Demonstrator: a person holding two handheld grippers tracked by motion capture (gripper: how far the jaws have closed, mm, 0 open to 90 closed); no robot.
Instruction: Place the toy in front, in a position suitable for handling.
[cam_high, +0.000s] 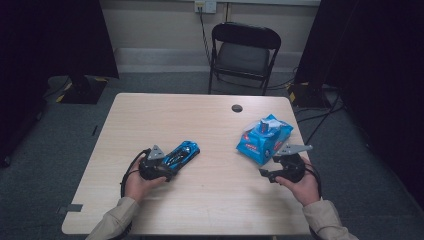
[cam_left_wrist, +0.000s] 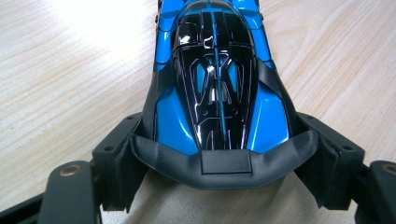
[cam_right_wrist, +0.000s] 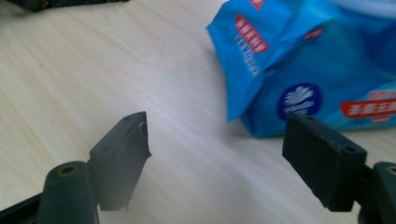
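Left gripper (cam_high: 161, 167) at the table's (cam_high: 210, 200) left-front area, fingers (cam_left_wrist: 123, 163) clasped on the rear of the blue and black toy car (cam_high: 181, 154); in the left gripper view both pads press its flanks at the rear bumper. Car lies flat on the table, nose pointing away from the hand. Right gripper (cam_high: 280, 170) at right-front, fingers (cam_right_wrist: 322, 158) spread apart with nothing between them, just short of the blue wipes pack (cam_high: 264, 139), not touching it.
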